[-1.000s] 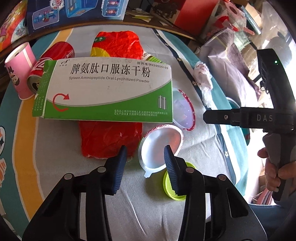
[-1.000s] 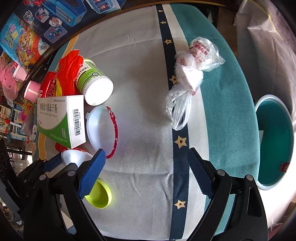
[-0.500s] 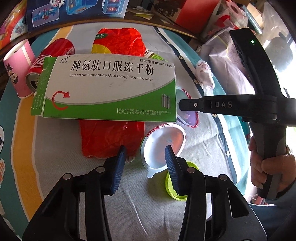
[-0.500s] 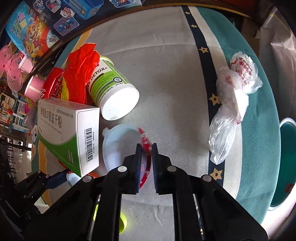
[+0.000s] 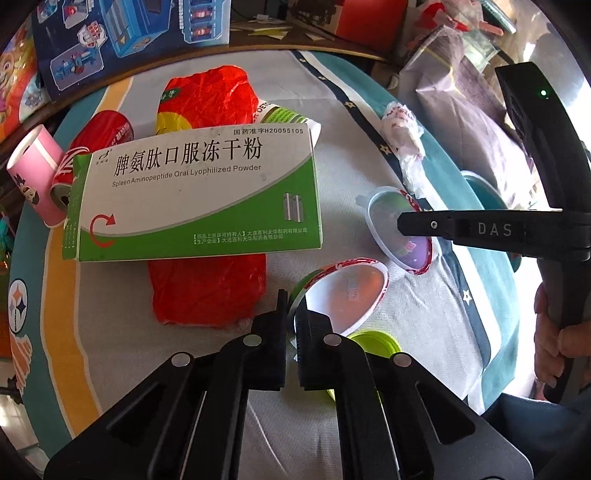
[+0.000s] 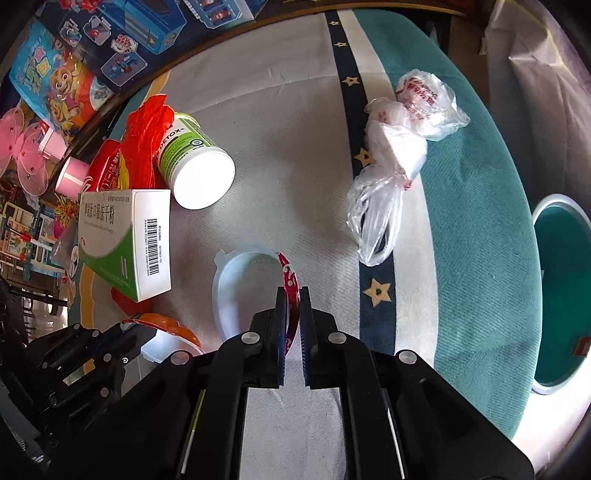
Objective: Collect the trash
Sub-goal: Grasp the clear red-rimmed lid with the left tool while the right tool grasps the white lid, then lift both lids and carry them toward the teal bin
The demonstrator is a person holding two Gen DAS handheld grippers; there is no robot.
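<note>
My left gripper is shut on the rim of a round plastic lid with a red edge, tilted up off the cloth. My right gripper is shut on the red rim of a second clear lid, which also shows in the left wrist view. A green and white medicine box lies on a red wrapper. A crumpled plastic bag lies near the teal bin.
A green-labelled white jar, a red can and a pink paper cup lie at the table's left. A yellow-green cap sits under the left gripper. Toy boxes line the far edge.
My left gripper has closed on the near lid and lifted its edge. My right gripper closed on the other lid half a second ago and still holds it, drawn a little right.
</note>
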